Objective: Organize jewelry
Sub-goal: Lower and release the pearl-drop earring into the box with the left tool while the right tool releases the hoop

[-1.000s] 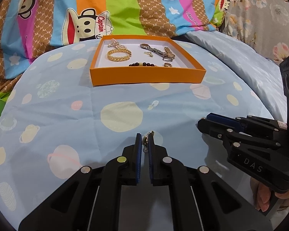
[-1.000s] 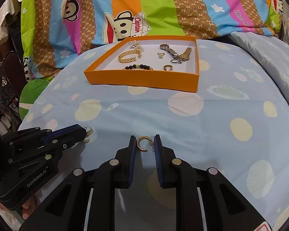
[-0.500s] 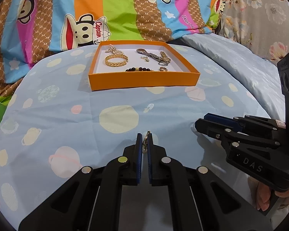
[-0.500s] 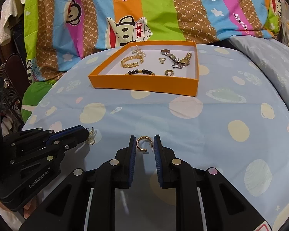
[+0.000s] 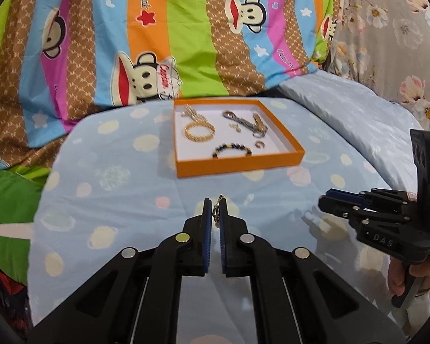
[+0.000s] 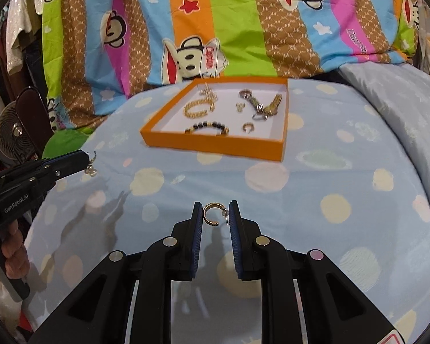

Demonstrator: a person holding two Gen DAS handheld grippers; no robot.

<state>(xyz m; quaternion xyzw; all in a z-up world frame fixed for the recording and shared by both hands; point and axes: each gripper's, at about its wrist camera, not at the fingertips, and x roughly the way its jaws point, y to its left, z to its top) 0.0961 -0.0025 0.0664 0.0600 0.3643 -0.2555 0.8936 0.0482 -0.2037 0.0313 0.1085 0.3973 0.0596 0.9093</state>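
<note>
My left gripper (image 5: 214, 206) is shut on a small dangling earring (image 5: 216, 212), held above the blue bedsheet; the earring also shows in the right wrist view (image 6: 90, 166). My right gripper (image 6: 215, 213) is shut on a gold hoop earring (image 6: 212, 215) and also shows in the left wrist view (image 5: 328, 197). Ahead lies an orange tray (image 5: 238, 166), also in the right wrist view (image 6: 215, 146). It holds a gold chain bracelet (image 5: 199, 132), a black bead bracelet (image 5: 232, 150), a watch (image 5: 243, 120) and a small gold ring (image 5: 259, 144).
The tray sits on a blue spotted bedsheet (image 5: 114, 189). A striped monkey-print blanket (image 5: 157, 43) rises behind it. A floral pillow (image 5: 401, 28) is at the far right. A small fan (image 6: 13, 132) stands off the bed's left edge.
Both grippers have risen and moved toward the tray, each still holding its earring. The tray now looks closer and is seen from higher up.
</note>
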